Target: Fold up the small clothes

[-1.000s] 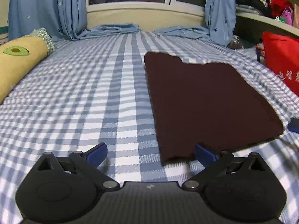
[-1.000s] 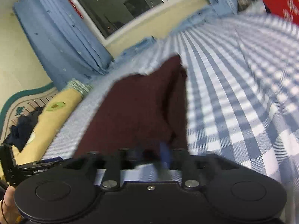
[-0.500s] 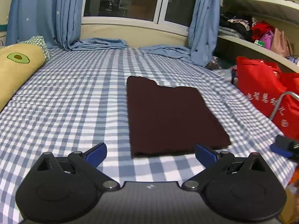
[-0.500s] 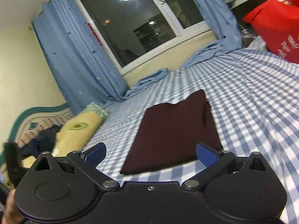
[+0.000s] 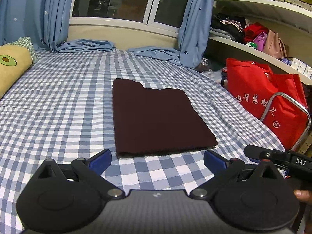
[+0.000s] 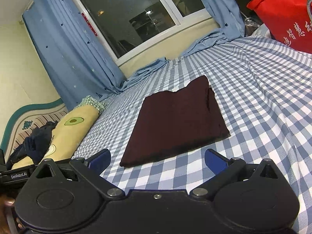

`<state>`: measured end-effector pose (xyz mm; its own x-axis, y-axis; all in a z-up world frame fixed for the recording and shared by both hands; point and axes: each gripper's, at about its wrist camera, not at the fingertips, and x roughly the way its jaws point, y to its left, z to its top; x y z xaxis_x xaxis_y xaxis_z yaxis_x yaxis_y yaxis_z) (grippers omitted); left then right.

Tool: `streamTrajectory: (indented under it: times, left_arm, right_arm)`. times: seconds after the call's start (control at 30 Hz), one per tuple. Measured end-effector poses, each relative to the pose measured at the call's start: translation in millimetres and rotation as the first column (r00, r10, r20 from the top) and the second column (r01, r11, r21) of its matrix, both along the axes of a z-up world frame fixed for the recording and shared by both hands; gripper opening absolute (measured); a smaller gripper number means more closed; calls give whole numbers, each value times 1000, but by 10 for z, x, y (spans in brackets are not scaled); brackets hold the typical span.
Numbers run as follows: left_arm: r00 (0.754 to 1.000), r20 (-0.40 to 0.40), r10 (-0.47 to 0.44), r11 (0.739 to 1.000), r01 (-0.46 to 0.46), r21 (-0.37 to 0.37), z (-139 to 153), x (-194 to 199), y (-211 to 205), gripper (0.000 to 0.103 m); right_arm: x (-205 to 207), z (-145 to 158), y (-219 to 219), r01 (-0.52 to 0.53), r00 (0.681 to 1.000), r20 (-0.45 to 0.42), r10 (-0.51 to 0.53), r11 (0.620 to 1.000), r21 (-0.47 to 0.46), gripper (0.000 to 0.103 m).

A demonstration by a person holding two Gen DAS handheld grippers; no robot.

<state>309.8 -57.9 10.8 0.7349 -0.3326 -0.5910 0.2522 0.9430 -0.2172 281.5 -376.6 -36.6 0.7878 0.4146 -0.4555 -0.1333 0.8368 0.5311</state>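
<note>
A dark maroon garment [image 5: 158,117] lies folded flat into a rectangle on the blue-and-white checked bed sheet [image 5: 58,107]. It also shows in the right wrist view [image 6: 177,124]. My left gripper [image 5: 157,159] is open and empty, held back from the garment's near edge. My right gripper [image 6: 158,159] is open and empty, also back from the near edge. The right gripper's body shows at the right edge of the left wrist view [image 5: 276,159].
A yellow avocado pillow [image 5: 11,68] lies at the left with dark clothes [image 6: 33,144] on it. Red bags [image 5: 269,97] and a metal frame [image 5: 300,124] stand off the bed's right side. Blue curtains [image 5: 56,15] hang at the far window, below shelves [image 5: 253,39].
Both grippers pulled back and up from the garment. A second ago the right gripper was shut at its near edge; it has opened and let go. The garment now lies flat.
</note>
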Motion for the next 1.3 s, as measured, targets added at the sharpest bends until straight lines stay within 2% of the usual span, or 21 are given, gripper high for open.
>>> streamTrajectory:
  times: [0.23, 0.53, 0.67, 0.77, 0.9, 0.97, 1.0, 1.07, 1.17, 1.3]
  left_arm:
    - [999, -30, 15, 1000, -16, -10, -120, 170, 34, 103]
    - [996, -83, 28, 1000, -28, -8, -407, 594, 58, 103]
    - [993, -108, 52, 989, -66, -131, -599, 976, 329, 103]
    - [975, -221, 36, 970, -87, -227, -846, 1421, 597, 103]
    - [931, -362, -40, 946, -81, -314, -1248, 1891, 761, 102]
    - [942, -330, -69, 933, -56, -356, -1319, 2008, 794, 102]
    - [939, -334, -83, 926, -51, -374, -1342, 2075, 798, 102]
    - [926, -353, -131, 896, -42, -442, -1408, 2235, 813, 102]
    - [903, -378, -202, 853, -27, -521, -1507, 2479, 787, 102]
    - [888, -384, -253, 812, -20, -583, -1617, 2726, 660, 102]
  right_arm:
    - [118, -47, 30, -20, 1000, 0, 21, 1000, -20, 102]
    - [435, -205, -85, 1, 1000, -23, -1, 1000, -9, 102]
    - [787, -201, -161, -62, 998, -3, 62, 996, -71, 102]
    - [1221, -175, -283, -129, 991, -35, 126, 986, -105, 102]
    - [1846, -282, -551, -163, 978, -135, 161, 987, -7, 102]
    - [2076, -369, -666, -157, 972, -168, 164, 986, 56, 102]
    - [2163, -410, -717, -150, 969, -183, 164, 985, 85, 102]
    - [2329, -487, -813, -148, 962, -205, 178, 976, 157, 102]
    - [2469, -553, -913, -141, 961, -203, 186, 966, 217, 102]
    - [2648, -666, -986, -143, 952, -226, 208, 951, 275, 102]
